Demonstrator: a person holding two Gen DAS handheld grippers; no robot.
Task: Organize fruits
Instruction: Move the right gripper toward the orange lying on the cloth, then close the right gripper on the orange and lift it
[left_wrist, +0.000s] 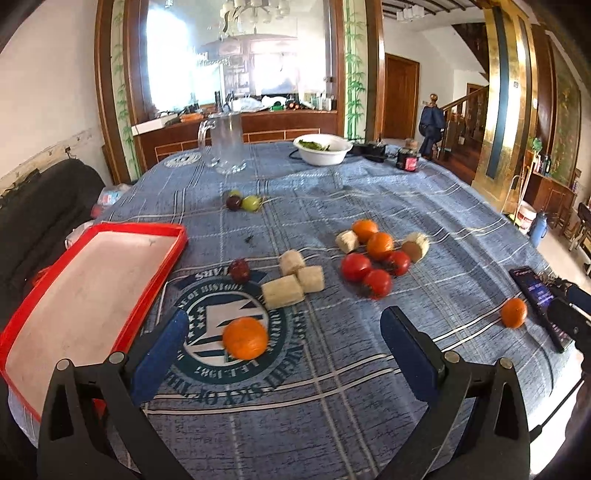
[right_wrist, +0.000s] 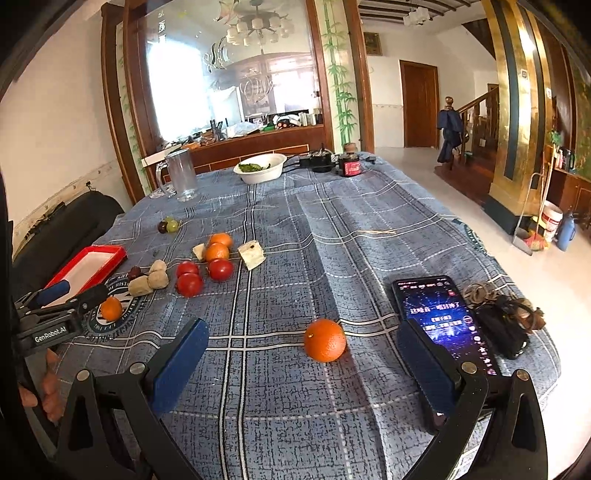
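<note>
My left gripper (left_wrist: 284, 328) is open, with an orange (left_wrist: 245, 338) on the cloth between its blue pads, nearer the left one. A red-rimmed tray (left_wrist: 122, 295) lies empty at its left. Ahead lie pale banana pieces (left_wrist: 282, 291), a dark grape (left_wrist: 239, 269), red tomatoes (left_wrist: 355, 266), two oranges (left_wrist: 379, 245) and far grapes (left_wrist: 249, 203). My right gripper (right_wrist: 303, 343) is open around another orange (right_wrist: 325, 339), which lies nearer its right pad. The left gripper (right_wrist: 74, 291) shows at the left of the right wrist view.
A lit phone (right_wrist: 439, 317) and a dark bundle with cord (right_wrist: 502, 321) lie right of my right gripper. A glass jug (left_wrist: 226, 144), a white bowl of greens (left_wrist: 322, 147) and small dark devices (left_wrist: 406, 158) stand at the far table edge. A black seat (left_wrist: 40, 206) is left.
</note>
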